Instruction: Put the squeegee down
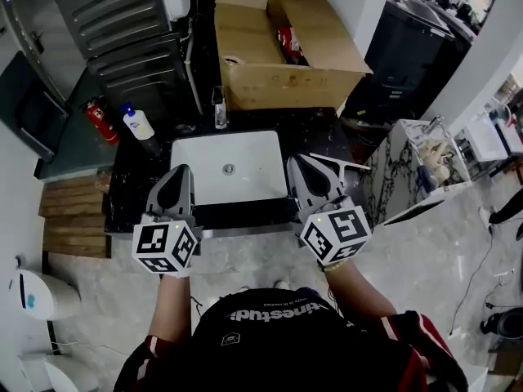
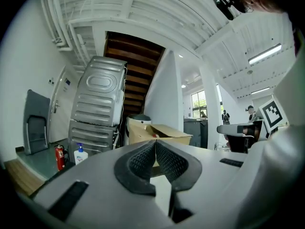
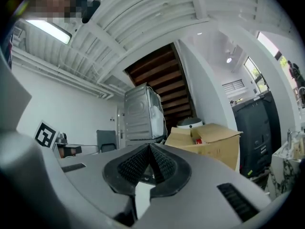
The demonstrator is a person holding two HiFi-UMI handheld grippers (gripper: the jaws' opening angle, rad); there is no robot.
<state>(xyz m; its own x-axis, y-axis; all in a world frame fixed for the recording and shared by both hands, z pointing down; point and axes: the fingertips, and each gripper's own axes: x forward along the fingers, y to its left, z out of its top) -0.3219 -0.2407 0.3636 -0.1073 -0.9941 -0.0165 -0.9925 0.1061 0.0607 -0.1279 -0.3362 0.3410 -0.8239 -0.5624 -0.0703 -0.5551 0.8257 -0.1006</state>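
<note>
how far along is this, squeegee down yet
Done: the squeegee lies on the dark counter, just right of the sink. In hand: nothing. The left claw and right claw are both shut and empty, held level in front of the sink. Left: nothing more that shows for this job.
</note>
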